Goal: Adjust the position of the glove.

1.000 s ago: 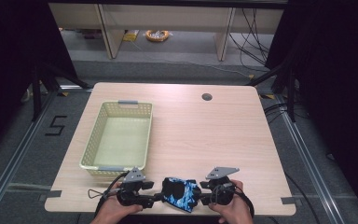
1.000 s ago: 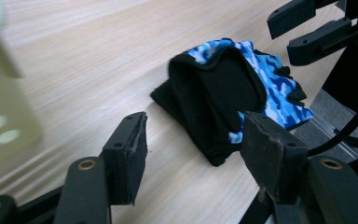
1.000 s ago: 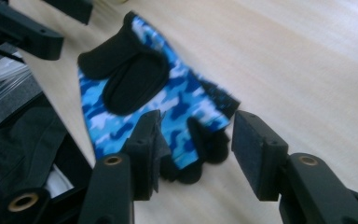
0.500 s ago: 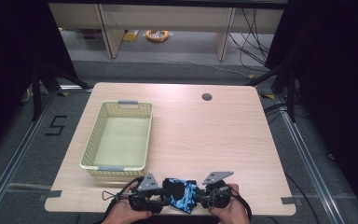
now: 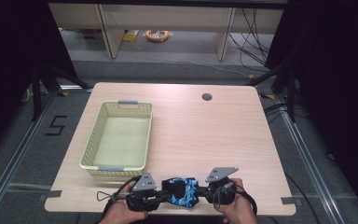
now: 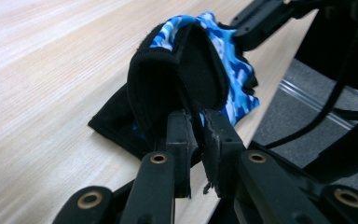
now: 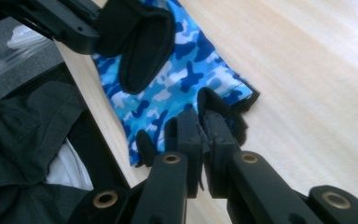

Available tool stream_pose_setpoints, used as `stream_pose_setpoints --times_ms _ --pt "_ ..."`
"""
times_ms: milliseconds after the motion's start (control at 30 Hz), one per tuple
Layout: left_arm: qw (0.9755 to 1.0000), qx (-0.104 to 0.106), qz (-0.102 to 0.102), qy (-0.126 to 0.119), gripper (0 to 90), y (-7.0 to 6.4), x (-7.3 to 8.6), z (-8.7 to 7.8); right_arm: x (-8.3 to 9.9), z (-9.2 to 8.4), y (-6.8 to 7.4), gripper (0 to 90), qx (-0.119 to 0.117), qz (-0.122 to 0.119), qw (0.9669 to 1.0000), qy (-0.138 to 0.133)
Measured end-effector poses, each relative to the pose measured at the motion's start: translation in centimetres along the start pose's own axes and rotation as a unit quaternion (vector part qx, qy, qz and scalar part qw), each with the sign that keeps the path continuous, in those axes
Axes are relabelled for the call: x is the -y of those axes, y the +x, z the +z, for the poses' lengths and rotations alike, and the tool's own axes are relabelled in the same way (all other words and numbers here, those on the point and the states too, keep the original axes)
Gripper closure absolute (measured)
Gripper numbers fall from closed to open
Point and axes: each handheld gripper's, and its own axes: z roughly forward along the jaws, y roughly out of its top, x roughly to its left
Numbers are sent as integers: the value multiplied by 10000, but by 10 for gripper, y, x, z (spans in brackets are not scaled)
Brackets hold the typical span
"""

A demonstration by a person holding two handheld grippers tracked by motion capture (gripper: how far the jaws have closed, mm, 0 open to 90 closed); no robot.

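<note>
Down at the near edge of the pale wood-grain bench (image 5: 223,135), both tools pinch the same fingerless glove (image 5: 182,191) from opposite ends. In its own view the left tool (image 6: 196,122) has its jaws drawn nearly together, with a fold of the glove's black cuff clamped between them; the cuff stands up in a rounded loop above the jaws. Likewise the right tool (image 7: 200,116) is closed to a narrow slit on the glove's finger end, where a black-bound hem meets the printed panel.

Blue, white and navy camouflage fabric covers the glove's back, smooth and thin, while the palm and wrist strap are matte black and thicker, with a soft padded look. It sits between the two hands, partly lifted off the bench on the left side and lying flat toward the right.

Farther back on the left stands a pale yellow-green plastic basket (image 5: 93,161), rectangular, with perforated lattice walls and grey handle tabs at both short ends
</note>
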Motion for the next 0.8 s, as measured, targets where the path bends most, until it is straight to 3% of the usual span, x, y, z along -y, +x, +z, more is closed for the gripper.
stream_pose_setpoints --times_ms 67,167,200,300,367,400,433,467,533,633,667,800 --pt "9999 101 -71 -74 804 -2 0 0 -4 -4 -1 871 17 -137 9999 90" --pt "9997 170 -151 -57 805 -1 1 1 -9 -6 -1 871 -17 -98 9999 96" --pt "9993 188 -327 -29 805 -4 3 3 -12 -7 -2 871 65 -188 9997 160" --pt "9995 197 -239 13 803 -2 4 4 -16 -7 -5 871 37 -340 9991 265" --pt "9991 251 -356 15 797 -2 5 7 -19 -2 -7 870 24 -203 9991 374" --pt "9987 245 -438 32 783 -1 6 8 -20 2 -11 866 -127 -203 9984 512" --pt "9989 246 -369 118 783 3 6 9 -20 2 -11 866 -127 -203 9984 512" --pt "9978 234 -587 173 770 7 10 12 -18 11 -15 854 -182 -208 9982 526" --pt "9982 199 -537 199 764 9 12 13 -17 13 -17 850 -209 -90 9980 585" --pt "9975 157 -624 274 732 13 15 16 -11 22 -23 813 -252 -75 9975 652" --pt "9976 223 -624 221 704 11 13 15 -10 24 -22 795 -206 58 9973 701" --pt "9976 246 -599 234 597 11 13 13 -9 22 -23 732 -141 12 9974 703"
